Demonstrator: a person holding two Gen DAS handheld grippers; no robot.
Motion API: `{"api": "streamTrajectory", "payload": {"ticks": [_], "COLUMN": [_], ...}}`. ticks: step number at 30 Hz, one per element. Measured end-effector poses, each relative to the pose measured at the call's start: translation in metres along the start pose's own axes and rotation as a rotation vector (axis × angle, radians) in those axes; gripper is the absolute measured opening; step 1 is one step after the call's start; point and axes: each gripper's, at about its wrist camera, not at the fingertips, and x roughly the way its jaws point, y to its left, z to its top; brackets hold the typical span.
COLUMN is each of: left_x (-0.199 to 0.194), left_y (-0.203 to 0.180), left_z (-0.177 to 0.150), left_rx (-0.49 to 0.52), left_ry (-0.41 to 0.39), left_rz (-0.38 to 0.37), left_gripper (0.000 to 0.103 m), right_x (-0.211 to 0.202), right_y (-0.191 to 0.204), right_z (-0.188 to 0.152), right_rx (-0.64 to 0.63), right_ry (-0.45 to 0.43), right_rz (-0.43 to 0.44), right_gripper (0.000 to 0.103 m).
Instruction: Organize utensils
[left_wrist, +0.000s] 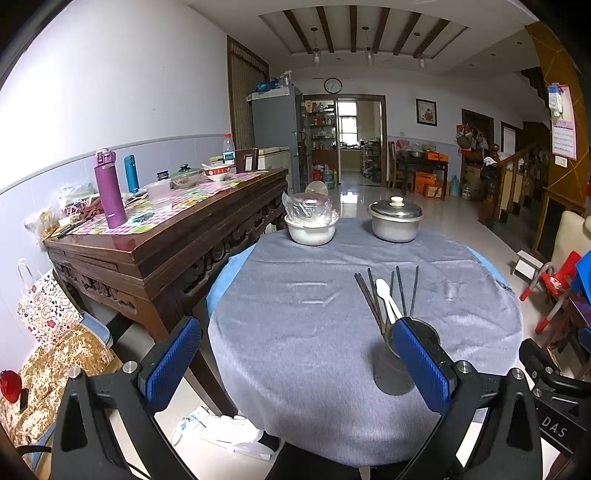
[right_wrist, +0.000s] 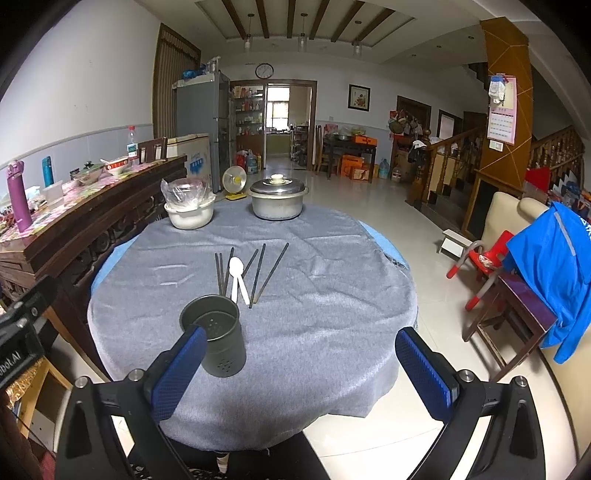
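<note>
1. The task had not really started, as far as the pictures showed. The dark grey metal utensil holder with small holes stood upright and empty at the near side of the round table with the grey cloth.
2. All the utensils lay flat on the cloth just beyond the holder: several dark thin chopsticks spread like a fan, and two white plastic spoons crossing each other among them. None of them was inside the holder.
3. So everything was left to do: each chopstick and each spoon had to be lifted and put into the holder, I would judge.
4. At the far edge of the table stood a white bowl covered with a clear plastic bag on the left and a metal pot with a lid on the right. They were well apart from the utensils.
5. The left gripper was over the near edge of the table, tilted a little downward. Its blue pads stood wide apart and nothing was between them; its right finger partly hid the holder in that view.
6. The right gripper was also at the near edge, tilted down somewhat more. Its claw was fully spread and held nothing. The holder was just beside its left finger, and I could not tell if they touched.
</note>
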Motion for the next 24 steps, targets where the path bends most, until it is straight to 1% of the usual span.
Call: {"api": "streamTrajectory", "payload": {"ticks": [4,7,9,10,12,14,15,17,18,20,22,24], "left_x": [0.022,0.05,0.07,0.083,0.113,0.144,0.157,0.185,0.203,0.23,0.264,0.296], "left_y": [0.006,0.013,0.016,0.017,0.017,0.014,0.011,0.005,0.0,-0.005,-0.009,-0.011], "left_z": [0.009,0.017,0.022,0.024,0.026,0.027,0.026,0.026,0.025,0.026,0.027,0.028], "left_rx": [-0.014,-0.036,-0.026,-0.009,-0.024,-0.038,-0.035,-0.038,-0.04,-0.044,-0.057,-0.083], "left_ry": [0.027,0.069,0.103,0.128,0.182,0.225,0.251,0.304,0.337,0.373,0.431,0.494], "left_rz": [0.016,0.015,0.024,0.03,0.01,-0.005,-0.014,-0.04,-0.055,-0.079,-0.092,-0.107], "left_gripper": [0.103,0.103,0.103,0.103,0.103,0.103,0.103,0.103,0.103,0.103,0.103,0.102], "right_x": [0.018,0.042,0.064,0.08,0.106,0.143,0.163,0.199,0.219,0.25,0.287,0.322], "right_y": [-0.003,-0.014,-0.022,-0.029,-0.036,-0.045,-0.05,-0.056,-0.058,-0.057,-0.053,-0.048], "right_z": [0.01,0.026,0.037,0.044,0.052,0.062,0.066,0.072,0.076,0.082,0.091,0.101], "right_rx": [0.004,0.041,0.077,0.102,0.138,0.189,0.221,0.268,0.279,0.283,0.273,0.264], "right_ry": [0.015,0.044,0.076,0.101,0.138,0.193,0.223,0.275,0.299,0.33,0.368,0.397], "right_rz": [0.014,0.057,0.083,0.109,0.161,0.223,0.251,0.288,0.305,0.307,0.308,0.31], "right_gripper": [0.103,0.103,0.103,0.103,0.103,0.102,0.099,0.085,0.081,0.064,0.056,0.054]}}
